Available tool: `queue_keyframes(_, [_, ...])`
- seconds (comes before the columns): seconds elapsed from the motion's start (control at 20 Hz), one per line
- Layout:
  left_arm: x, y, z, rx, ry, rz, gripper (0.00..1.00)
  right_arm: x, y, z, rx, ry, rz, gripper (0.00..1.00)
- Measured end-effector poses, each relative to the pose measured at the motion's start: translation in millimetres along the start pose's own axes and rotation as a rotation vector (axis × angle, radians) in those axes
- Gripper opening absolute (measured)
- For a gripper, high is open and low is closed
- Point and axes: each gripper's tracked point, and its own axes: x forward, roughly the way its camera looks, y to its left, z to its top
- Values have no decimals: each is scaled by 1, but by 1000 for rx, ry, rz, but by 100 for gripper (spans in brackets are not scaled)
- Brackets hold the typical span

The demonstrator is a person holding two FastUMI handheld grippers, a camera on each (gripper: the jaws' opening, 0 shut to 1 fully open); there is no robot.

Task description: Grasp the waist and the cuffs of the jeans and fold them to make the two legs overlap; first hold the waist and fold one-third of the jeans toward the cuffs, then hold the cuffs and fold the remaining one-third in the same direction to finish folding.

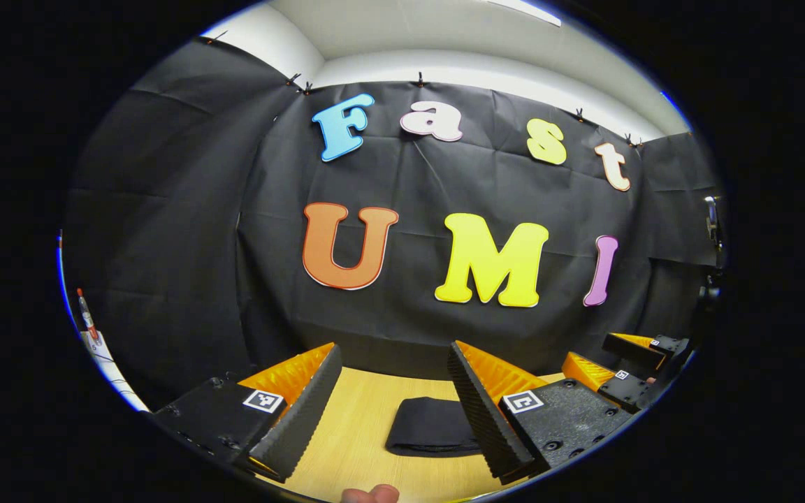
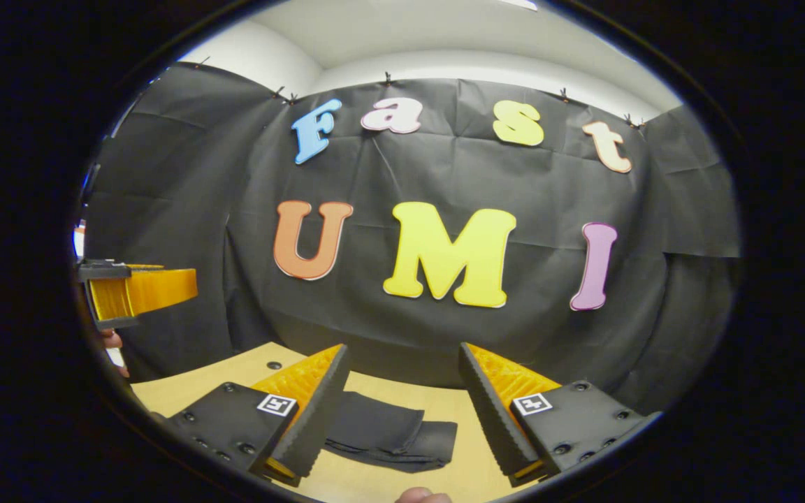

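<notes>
Fingers of the left gripper stand wide apart, holding nothing, and so do those of the right gripper. The dark jeans lie folded into a compact bundle on the pale wood counter, past both pairs of fingers. Black cloth walls rise behind the counter, with a white ceiling above.

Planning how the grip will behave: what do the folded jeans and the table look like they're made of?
Jeans: dark, matte woven cloth, probably denim; soft stacked layers with rounded edges, no sheen. Table: pale wood-grain top, likely laminate; smooth, with faint grain lines and an even finish.
</notes>
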Motion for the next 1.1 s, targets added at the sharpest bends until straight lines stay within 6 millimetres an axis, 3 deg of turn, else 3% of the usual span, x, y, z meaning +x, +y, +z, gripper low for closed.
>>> queue_keyframes(0.1, [-1, 5, 3, 1, -2, 11, 98, -1, 5, 1, 29, -2, 3, 94])
queue_keyframes(0.45, [2, 0, -2, -20, 3, 2, 98, 6, -19, 6, 52, -4, -71, 94])
queue_keyframes(1.1, [12, -15, -7, -27, 11, -25, 98, 9, -42, 7, 44, -5, -126, 96])
